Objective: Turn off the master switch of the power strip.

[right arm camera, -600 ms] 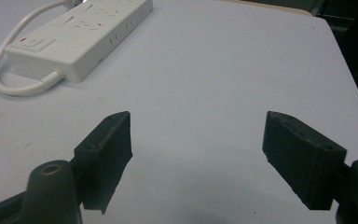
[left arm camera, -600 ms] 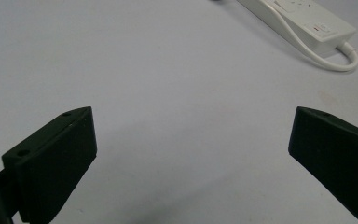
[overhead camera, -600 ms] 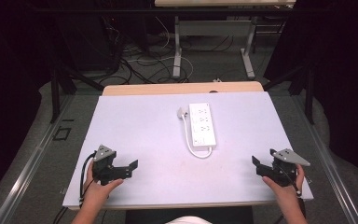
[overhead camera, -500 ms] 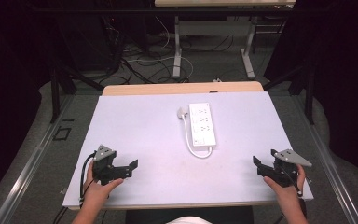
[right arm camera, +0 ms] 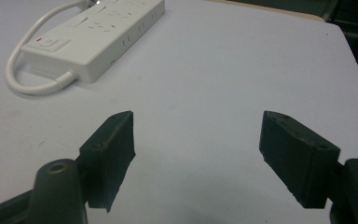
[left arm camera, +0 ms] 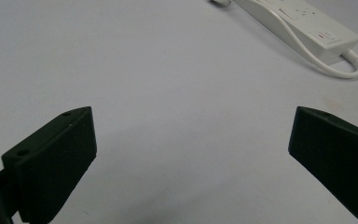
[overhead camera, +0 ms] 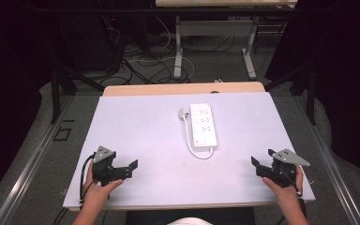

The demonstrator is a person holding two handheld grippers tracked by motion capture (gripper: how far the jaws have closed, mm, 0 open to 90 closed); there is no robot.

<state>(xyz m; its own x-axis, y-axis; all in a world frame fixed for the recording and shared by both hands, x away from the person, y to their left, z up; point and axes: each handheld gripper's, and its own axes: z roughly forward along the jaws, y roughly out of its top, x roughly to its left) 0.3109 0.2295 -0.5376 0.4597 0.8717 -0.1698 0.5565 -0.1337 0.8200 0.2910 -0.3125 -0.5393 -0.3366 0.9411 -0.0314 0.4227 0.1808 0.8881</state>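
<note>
The white power strip [overhead camera: 204, 125] is lying flat on the table [overhead camera: 140, 126], easy to reach. Both tongs, left [overhead camera: 132, 168] and right [overhead camera: 254, 165], are waiting near it, wide and holding nothing.

A white power strip [overhead camera: 203, 124], its white cord [overhead camera: 187, 138] looped alongside and ending in a pale grey plug [overhead camera: 183, 113], lay on a pale lavender-grey table [overhead camera: 140, 122] edged at the far side with a light wood strip. A small red mark showed near the strip's switch in the right gripper view. The left gripper [overhead camera: 132, 167] and right gripper [overhead camera: 257, 164] were matte black, each topped by a grey three-cornered plate, with black cables trailing. Beyond the table, the floor was grey under dark surroundings, crossed by black and white cables.
</note>
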